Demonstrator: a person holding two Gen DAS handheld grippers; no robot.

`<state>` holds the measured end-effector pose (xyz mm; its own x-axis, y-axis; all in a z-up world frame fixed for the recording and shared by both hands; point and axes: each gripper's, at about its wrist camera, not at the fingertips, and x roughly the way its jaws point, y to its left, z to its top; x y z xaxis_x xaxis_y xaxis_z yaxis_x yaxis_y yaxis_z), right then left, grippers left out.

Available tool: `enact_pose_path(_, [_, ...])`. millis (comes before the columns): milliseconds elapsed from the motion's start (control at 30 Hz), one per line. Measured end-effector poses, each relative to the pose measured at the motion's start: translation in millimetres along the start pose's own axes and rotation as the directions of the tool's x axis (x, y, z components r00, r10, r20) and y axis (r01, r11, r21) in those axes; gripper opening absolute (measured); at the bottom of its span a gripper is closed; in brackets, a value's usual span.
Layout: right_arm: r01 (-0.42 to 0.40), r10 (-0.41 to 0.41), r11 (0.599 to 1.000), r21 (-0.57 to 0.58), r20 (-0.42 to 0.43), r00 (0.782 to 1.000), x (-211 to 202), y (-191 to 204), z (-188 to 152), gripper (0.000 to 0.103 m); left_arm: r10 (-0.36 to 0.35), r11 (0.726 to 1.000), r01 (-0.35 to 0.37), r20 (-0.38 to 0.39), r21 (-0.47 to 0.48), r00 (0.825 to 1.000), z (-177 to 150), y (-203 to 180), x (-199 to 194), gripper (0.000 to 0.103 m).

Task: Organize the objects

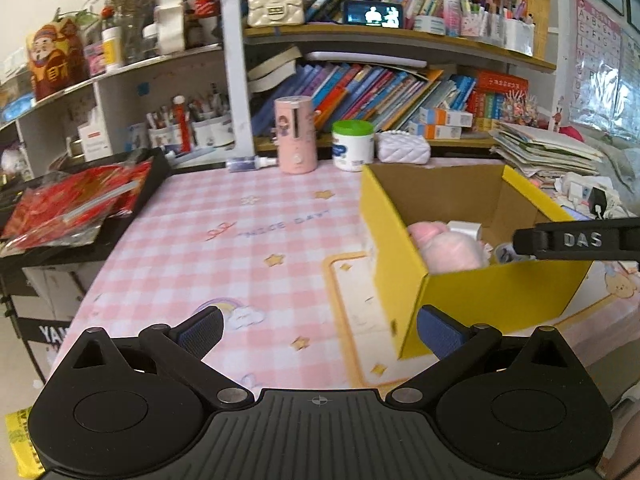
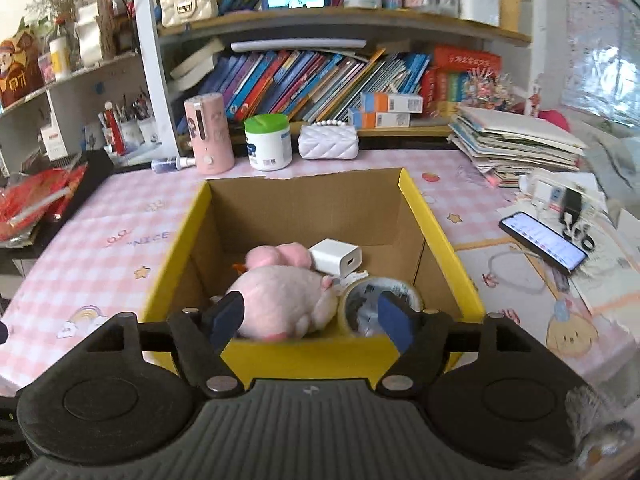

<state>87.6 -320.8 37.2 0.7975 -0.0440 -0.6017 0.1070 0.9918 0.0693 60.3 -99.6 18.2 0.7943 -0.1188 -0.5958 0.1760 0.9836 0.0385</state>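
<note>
Lying in the yellow box, pink plush toy beyond right fingers, spread apart, empty

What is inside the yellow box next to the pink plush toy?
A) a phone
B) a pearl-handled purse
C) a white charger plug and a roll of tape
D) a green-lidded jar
C: in the right wrist view the white charger plug and the roll of tape lie in the yellow box beside the pink plush toy.
</note>
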Motion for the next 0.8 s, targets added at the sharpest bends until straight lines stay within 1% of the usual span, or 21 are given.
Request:
enact_pose_path(67, [0.009, -0.009, 1.000, 0.009, 0.003, 1.000, -10, 10, -10, 0.079, 0.012, 1.000, -0.012, -0.002, -0.002, 1.000, -6, 9, -6, 0.103])
enact_pose_path(200, [0.045, -0.045, 0.999, 0.010, 0.000, 0.999, -27, 30, -34, 0.089, 0.038, 0.999, -0.038, -0.013, -0.017, 0.999, -19, 26, -17, 0.103])
enact_pose_path(433, [0.066, -0.067, 0.997, -0.043, -0.026, 0.997, -46, 67, -70, 0.100, 0.086, 0.994, -0.087, -0.023, -0.067, 0.996, -38, 51, -34, 0.103])
enact_pose_path(567, [0.055, -0.058, 0.996, -0.065, -0.047, 0.997, -54, 84, -87, 0.103, 0.088, 0.992, -0.090, -0.024, -0.083, 0.996, -48, 58, -44, 0.103])
enact_pose_path(700, [0.049, -0.055, 0.995, -0.083, -0.078, 0.995, -63, 98, -105, 0.103, 0.092, 0.992, -0.094, -0.030, -0.079, 0.995, -56, 60, -50, 0.103])
enact_pose_path(800, [0.052, -0.059, 0.995, -0.080, -0.089, 0.994, -66, 100, -113, 0.103, 0.087, 0.992, -0.091, -0.038, -0.093, 0.995, -61, 63, -51, 0.103])
